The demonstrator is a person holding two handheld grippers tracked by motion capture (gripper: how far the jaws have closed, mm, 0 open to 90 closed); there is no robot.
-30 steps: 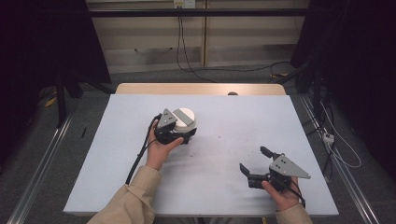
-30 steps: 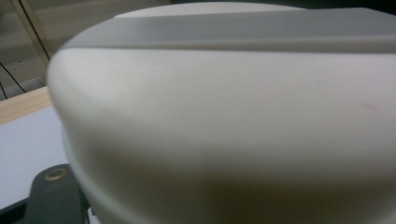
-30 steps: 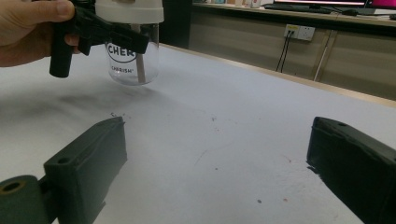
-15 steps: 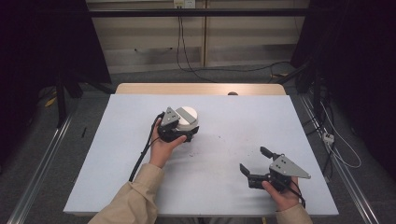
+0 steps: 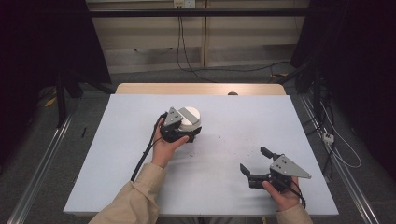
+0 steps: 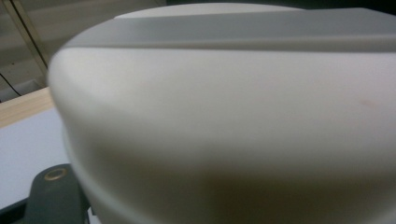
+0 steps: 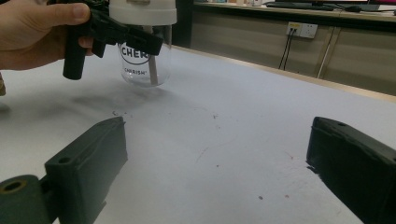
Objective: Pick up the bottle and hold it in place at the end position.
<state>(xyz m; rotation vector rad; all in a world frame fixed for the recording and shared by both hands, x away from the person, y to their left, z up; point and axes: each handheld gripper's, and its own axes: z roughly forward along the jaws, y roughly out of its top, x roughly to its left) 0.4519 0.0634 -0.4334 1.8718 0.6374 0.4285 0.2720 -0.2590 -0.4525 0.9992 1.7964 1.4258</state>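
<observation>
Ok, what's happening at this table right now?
A person sits at a white table with tongs in each hand. The left tongs are closed around the white lid of a clear glass jar, which stands upright on the table. The right tongs rest low over the table near its front right corner, jaws wide open with nothing between them, well apart from the jar. The lid is on the jar.
</observation>
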